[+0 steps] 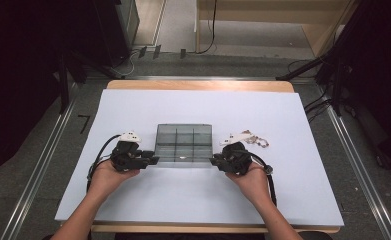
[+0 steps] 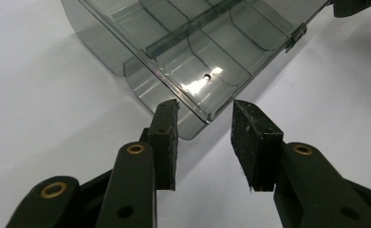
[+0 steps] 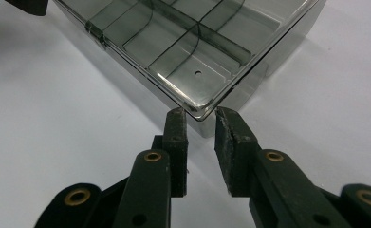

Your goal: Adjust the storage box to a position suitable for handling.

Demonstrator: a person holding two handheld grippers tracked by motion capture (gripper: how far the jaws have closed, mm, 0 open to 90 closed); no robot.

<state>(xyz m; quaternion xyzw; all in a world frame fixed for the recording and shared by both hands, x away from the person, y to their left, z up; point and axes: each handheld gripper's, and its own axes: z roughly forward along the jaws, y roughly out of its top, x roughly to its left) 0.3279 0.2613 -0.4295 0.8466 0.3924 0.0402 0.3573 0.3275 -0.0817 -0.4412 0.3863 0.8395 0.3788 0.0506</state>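
Both claws sit at the near corners of a smoky clear plastic compartment box (image 1: pixel 183 144) that rests closed on the white worktop (image 1: pixel 198 107), about midway across it. In the high view the left claw (image 1: pixel 153 160) meets the box's near left corner and the right claw (image 1: pixel 214 161) its near right corner, each held in one hand.

In the left gripper view the left claw (image 2: pixel 204 124) has its jaws partly apart, the corner of the lid poking between the pads; whether the pads press on it I cannot tell. In the right gripper view the right claw (image 3: pixel 199 122) shows a narrower gap, with the box corner just at the pad tips, and contact is again unclear.

A small chain-like item (image 1: pixel 255 139) lies on the worktop just beyond the right hand.
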